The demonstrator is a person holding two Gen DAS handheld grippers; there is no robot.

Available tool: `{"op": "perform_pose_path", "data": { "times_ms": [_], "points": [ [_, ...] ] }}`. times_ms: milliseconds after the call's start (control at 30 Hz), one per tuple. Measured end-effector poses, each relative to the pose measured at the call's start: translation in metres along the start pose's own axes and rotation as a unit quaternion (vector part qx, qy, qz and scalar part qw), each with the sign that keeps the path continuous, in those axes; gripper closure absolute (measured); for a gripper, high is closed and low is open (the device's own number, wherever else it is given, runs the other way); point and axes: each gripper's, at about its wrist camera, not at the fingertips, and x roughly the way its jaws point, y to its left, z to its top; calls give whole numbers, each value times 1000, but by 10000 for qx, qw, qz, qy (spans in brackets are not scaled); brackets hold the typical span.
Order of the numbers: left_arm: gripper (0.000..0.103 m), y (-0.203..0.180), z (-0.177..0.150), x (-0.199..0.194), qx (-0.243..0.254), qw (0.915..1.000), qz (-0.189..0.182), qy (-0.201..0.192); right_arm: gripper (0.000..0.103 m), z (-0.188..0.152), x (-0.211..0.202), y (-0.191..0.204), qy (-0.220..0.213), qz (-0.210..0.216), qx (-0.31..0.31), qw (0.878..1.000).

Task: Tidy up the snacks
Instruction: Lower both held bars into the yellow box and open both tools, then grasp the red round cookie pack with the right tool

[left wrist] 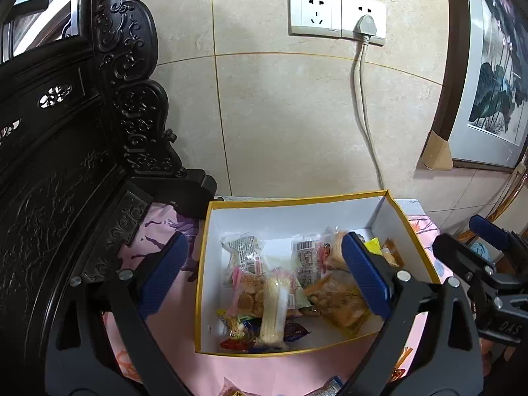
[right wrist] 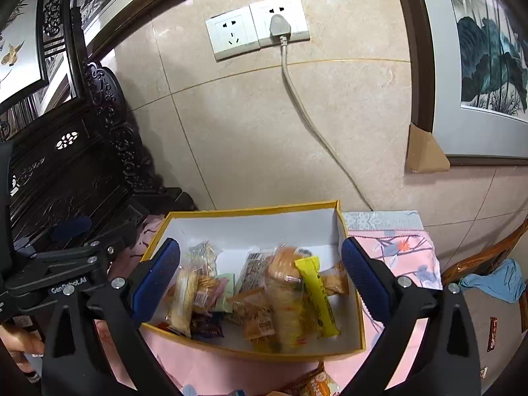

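A white box with a yellow rim (left wrist: 297, 202) (right wrist: 250, 210) stands on a pink cloth (left wrist: 171, 336) and holds several snack packets. Among them are a pale stick-shaped pack (left wrist: 274, 310), an orange bag (left wrist: 336, 300), a long yellow packet (right wrist: 316, 293) and a cracker pack (right wrist: 184, 297). My left gripper (left wrist: 264, 247) is open above the box's near half, with nothing between its blue pads. My right gripper (right wrist: 260, 250) is open too, spanning the box with nothing in it. Each gripper also shows at the edge of the other's view. More packets (left wrist: 234, 389) (right wrist: 313, 382) lie on the cloth in front of the box.
Dark carved wooden furniture (left wrist: 66, 165) crowds the left side. A tiled wall behind the box has a socket (left wrist: 336, 13) with a cable hanging down. A framed painting (right wrist: 488, 66) leans at the right, near a wooden chair with a blue cloth (right wrist: 495, 280).
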Motion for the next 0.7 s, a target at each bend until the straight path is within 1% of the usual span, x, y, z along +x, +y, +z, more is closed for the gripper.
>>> {"op": "perform_pose_path", "data": {
  "times_ms": [100, 233, 333, 400, 500, 633, 700],
  "points": [
    [7, 1, -2, -4, -75, 10000, -30, 33, 4, -3, -6, -1, 13, 24, 10, 10000],
    [7, -1, -5, -12, -49, 10000, -61, 58, 4, -11, -17, -7, 71, -5, 22, 10000],
    [6, 5, -16, -20, -114, 9999, -59, 108, 4, -21, -28, -16, 126, -93, 46, 9999],
    [6, 12, -28, -26, -199, 9996, -53, 178, 4, -31, -33, -23, 208, -181, 57, 9996],
    [6, 22, -50, -33, -318, 9991, -35, 281, 4, -51, -39, -36, 447, -307, 121, 9985],
    [6, 38, -90, -42, -442, 9977, -52, 513, 4, -92, -45, -52, 874, -476, 177, 9949],
    [6, 48, -116, -47, -493, 9963, -30, 706, 4, -111, -46, -57, 1069, -465, 257, 9929]
  ]
}}
